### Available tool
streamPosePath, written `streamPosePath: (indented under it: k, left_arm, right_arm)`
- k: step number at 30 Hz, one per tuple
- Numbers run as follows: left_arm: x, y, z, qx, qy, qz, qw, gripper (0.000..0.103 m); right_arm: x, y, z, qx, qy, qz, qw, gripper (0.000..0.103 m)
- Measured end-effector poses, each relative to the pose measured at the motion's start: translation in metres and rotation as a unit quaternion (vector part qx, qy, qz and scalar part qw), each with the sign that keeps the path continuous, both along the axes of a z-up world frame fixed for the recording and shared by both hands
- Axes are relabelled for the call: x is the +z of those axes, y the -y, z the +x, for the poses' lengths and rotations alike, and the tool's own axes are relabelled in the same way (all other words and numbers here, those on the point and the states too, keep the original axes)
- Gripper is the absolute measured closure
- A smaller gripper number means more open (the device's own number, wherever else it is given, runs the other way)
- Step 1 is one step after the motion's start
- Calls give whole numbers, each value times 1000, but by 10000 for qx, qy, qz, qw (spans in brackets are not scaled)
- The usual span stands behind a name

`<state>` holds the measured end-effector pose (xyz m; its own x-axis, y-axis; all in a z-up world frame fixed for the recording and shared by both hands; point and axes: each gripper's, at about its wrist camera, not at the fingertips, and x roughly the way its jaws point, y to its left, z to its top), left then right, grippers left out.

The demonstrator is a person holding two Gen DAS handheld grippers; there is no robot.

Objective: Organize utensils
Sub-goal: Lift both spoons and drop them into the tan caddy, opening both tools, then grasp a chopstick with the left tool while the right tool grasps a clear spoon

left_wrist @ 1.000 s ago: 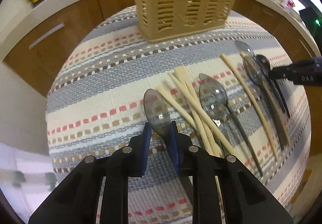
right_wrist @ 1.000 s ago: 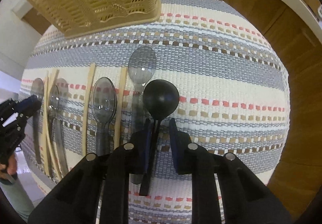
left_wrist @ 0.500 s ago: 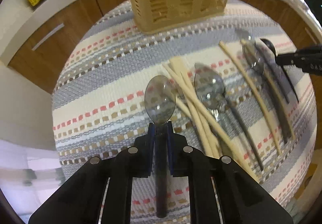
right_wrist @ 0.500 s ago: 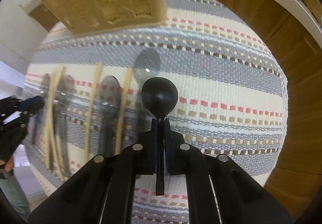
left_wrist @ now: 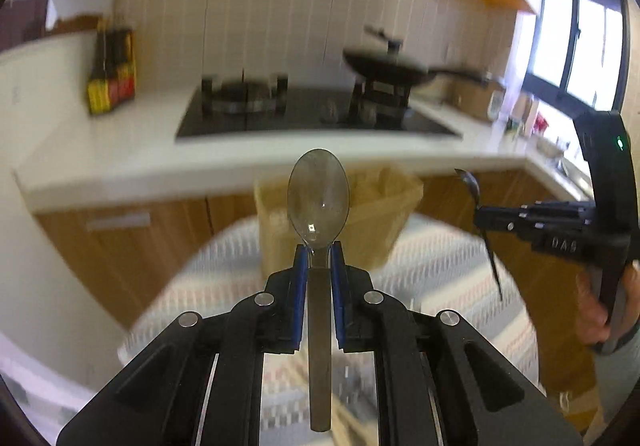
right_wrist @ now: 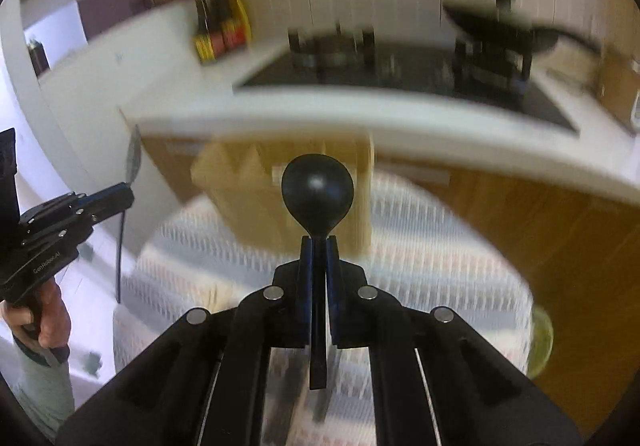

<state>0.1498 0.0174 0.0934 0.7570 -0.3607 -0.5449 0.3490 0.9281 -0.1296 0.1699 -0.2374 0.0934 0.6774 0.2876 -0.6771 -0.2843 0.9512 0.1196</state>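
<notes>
My left gripper (left_wrist: 319, 250) is shut on the neck of a clear grey spoon (left_wrist: 319, 195), bowl pointing forward, held in the air. My right gripper (right_wrist: 319, 244) is shut on a black spoon (right_wrist: 317, 191) in the same way. Behind both spoons stands the tan slotted basket (left_wrist: 384, 213) on the striped cloth (left_wrist: 432, 266); the basket (right_wrist: 236, 185) is blurred in the right wrist view. Each gripper shows in the other's view: the right gripper (left_wrist: 478, 215) at the right edge, the left gripper (right_wrist: 128, 195) at the left edge, each with its spoon.
A white counter (left_wrist: 120, 153) runs behind the table with a black hob (left_wrist: 304, 113), a pan (left_wrist: 388, 69) on it and a bottle pack (left_wrist: 112, 77). Wooden cabinet fronts (right_wrist: 520, 230) are below. A person's hand (right_wrist: 44, 320) holds the left gripper's handle.
Both grippers closed on their spoons on the cloth, then lifted them well above the table and tilted up, so the counter and hob have come into view.
</notes>
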Motion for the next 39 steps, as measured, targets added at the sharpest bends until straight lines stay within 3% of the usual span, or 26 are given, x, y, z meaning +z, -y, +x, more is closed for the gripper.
streamPosePath:
  k: [6,12,22,32,37,39]
  left_arm:
    - [24,15,42,170,520,-381,9978,93]
    - [26,20,70,387,979,-547,9929,93]
    - [3,34,99,822,1622,-409,9825,93]
    - [-26,31,107,903,1611,-332,9822,92]
    - [-30,22,99,830,1500,-508,9839,70]
    - [-30,18,93,769,1482,-572,9843,62]
  right_arm:
    - [30,-1,42,-16,871,339,9956,98]
    - [25,-6,77,-152,1436,531,9881,98]
    - [-25,-11,112,-302,1583,464,9858,98]
    - [-43,-14,109,-250,1669,403,9848,98]
    - [-47,-7,99,-159,1437,557,9879,92]
    - [-47,-3,91,-182,1400,559,9884,79]
